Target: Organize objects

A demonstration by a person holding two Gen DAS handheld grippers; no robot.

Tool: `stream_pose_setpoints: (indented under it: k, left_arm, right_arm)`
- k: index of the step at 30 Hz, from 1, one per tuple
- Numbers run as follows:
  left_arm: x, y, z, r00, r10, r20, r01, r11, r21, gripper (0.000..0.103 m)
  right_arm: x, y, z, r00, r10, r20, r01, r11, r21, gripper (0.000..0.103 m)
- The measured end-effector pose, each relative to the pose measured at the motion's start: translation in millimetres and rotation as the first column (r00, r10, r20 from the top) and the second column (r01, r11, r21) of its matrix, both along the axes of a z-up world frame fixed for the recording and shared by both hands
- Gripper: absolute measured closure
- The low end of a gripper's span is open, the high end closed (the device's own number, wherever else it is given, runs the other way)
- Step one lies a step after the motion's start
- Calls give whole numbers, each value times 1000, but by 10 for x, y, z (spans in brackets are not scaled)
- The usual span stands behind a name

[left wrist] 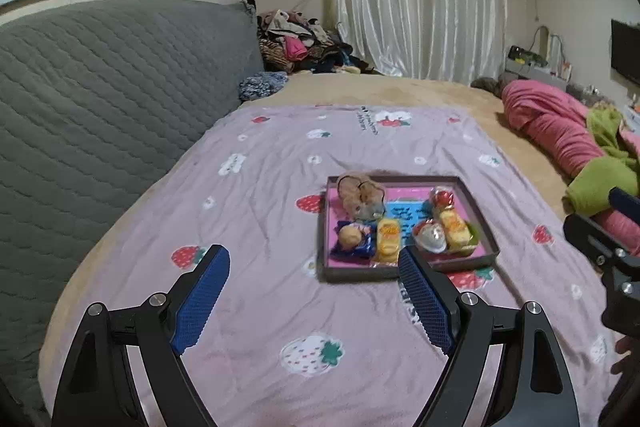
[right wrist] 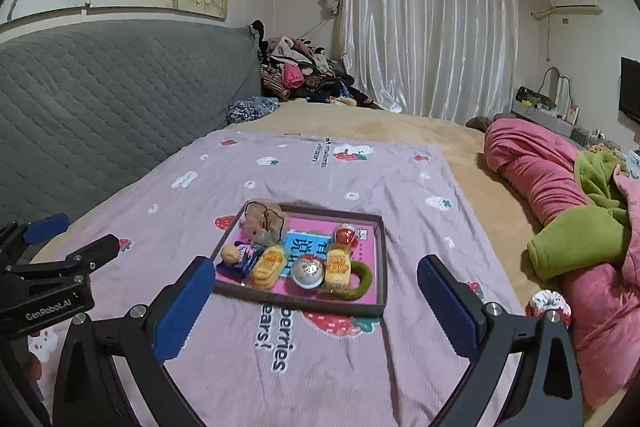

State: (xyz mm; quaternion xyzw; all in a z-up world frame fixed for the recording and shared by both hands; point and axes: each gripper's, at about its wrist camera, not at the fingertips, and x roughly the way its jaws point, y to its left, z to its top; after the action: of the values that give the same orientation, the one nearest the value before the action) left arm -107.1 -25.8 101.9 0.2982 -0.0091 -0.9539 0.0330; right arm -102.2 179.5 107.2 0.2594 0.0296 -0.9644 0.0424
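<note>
Both the left gripper (left wrist: 314,291) and the right gripper (right wrist: 316,301) hang released, blue knurled pads apart and gripping nothing. Beyond them a shallow rectangular tray (right wrist: 382,259) rests on the strawberry-print sheet (right wrist: 400,187), holding crinkly wrapped snacks (right wrist: 266,267) and perhaps a fuzzy hair tie (right wrist: 264,217), partly blurred.

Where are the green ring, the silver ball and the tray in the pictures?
green ring (right wrist: 366,281): right wrist view, on its fuzzy right arc.
silver ball (right wrist: 308,271): right wrist view, on its shiny middle.
tray (right wrist: 382,259): right wrist view, on its right wall.
</note>
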Motion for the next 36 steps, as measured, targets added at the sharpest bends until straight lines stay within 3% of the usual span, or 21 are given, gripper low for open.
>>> stream_pose_setpoints:
  k: [9,16,26,36]
  left_arm:
    - [218,54,-196,1000,13,6,-13,1000,-9,16]
    - [338,107,-413,1000,-22,-7,22,1000,16,16]
    - [329,183,-874,998,-22,57,22,1000,10,16]
    - [246,220,-1040,996,-25,86,24,1000,14,16]
  right_arm:
    - [200,72,-231,999,-14,41,14,1000,0,1]
    - [211,166,-525,996,-19,92,24,998,-53,1]
    - [241,213,-888,992,-43,122,44,999,-8,1]
    - [271,254,-1069,990,-34,139,38,999,-24,1]
